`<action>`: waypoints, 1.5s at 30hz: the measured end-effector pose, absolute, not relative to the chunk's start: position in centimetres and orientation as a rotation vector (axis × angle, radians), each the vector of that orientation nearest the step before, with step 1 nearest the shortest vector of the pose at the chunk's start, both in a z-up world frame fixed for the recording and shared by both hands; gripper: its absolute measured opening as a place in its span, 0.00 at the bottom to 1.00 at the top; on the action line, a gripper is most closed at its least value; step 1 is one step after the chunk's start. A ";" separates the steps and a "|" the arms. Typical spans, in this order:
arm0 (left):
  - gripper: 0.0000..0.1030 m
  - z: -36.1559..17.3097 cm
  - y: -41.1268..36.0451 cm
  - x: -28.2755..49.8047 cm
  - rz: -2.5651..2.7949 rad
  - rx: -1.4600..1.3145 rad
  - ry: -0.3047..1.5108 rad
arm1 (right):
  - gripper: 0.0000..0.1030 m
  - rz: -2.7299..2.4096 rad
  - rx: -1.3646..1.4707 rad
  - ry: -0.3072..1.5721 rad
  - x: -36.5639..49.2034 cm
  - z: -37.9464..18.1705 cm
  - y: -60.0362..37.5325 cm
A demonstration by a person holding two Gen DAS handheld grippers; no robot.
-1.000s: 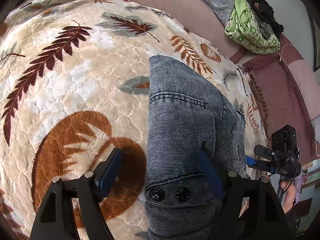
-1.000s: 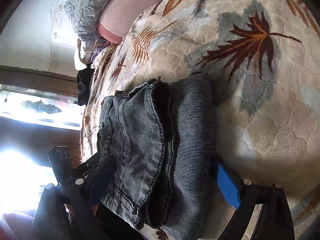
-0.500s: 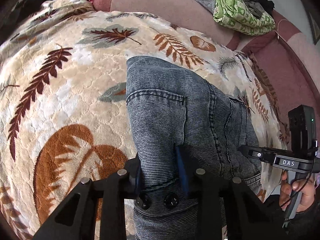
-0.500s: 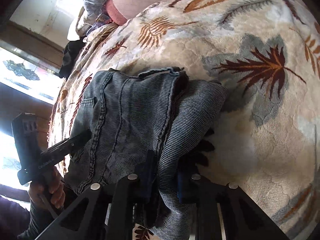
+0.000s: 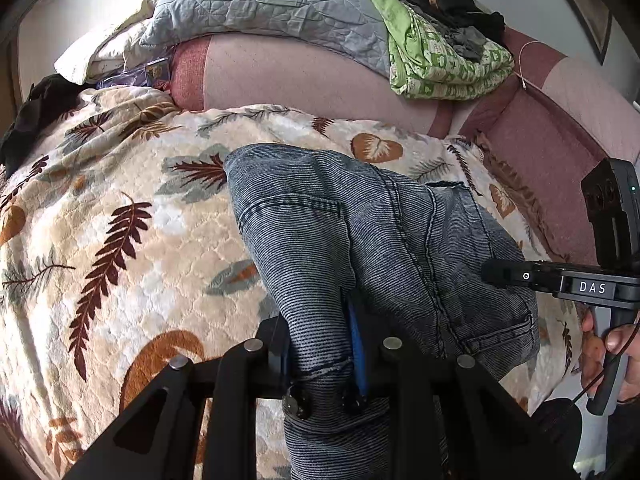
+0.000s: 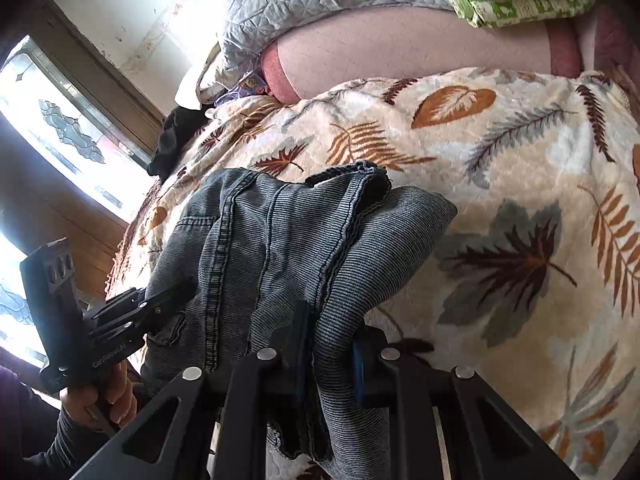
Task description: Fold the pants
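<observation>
My left gripper [image 5: 320, 344] and right gripper [image 6: 330, 354] each pinch a near edge of the grey-blue denim pants [image 5: 360, 240], which drape from the jaws onto the leaf-patterned blanket [image 5: 120, 248].

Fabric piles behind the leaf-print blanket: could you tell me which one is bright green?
The folded green patterned cloth, with dark clothes on top; the quilted grey cover beside it is plain grey.

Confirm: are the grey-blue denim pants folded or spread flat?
Folded: grey-blue denim pants lie doubled in layers, hem atop, both edges pinched by left gripper and right gripper.
</observation>
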State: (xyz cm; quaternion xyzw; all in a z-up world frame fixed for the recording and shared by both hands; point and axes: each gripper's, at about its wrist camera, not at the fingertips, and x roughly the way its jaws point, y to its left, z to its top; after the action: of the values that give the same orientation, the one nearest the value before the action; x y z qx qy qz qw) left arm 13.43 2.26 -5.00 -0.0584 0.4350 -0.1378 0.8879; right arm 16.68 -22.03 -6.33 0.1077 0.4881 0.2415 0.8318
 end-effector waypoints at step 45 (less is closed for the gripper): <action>0.66 -10.1 4.6 10.2 0.010 -0.077 0.960 | 0.58 0.299 -0.014 0.993 11.5 -11.0 -18.4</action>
State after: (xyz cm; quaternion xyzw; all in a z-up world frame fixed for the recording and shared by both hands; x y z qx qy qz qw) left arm 10.18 4.63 -10.11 -0.0372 0.4616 0.0047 0.8863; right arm 11.54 -18.39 -10.97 -0.0068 0.4744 0.1427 0.8687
